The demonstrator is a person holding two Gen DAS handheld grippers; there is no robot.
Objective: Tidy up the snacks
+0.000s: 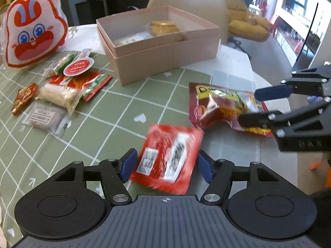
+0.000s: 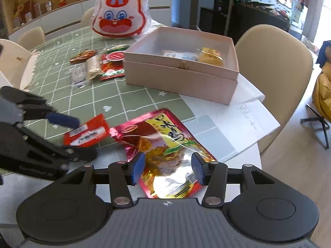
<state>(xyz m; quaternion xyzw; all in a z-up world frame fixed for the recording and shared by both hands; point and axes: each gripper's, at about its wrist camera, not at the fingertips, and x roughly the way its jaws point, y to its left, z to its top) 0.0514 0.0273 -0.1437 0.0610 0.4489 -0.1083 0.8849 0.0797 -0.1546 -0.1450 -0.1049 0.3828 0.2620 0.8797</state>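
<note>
While the left claw [image 1: 163, 163] straddles the red packet [image 1: 166, 161] unclamped, the right claw [image 2: 167, 168] pinches the foil bag [image 2: 163, 144].

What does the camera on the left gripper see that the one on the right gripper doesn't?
Only the left view shows the left gripper from behind, jaws open either side of the small red packet without pressing it, and the window side of the room. Only the right view shows the shelf of figurines, the paper sheet's whole edge, and the right gripper from behind, astride the big foil bag. Both share the pink box, the rabbit bag, the snack pile and the green tablecloth.
</note>
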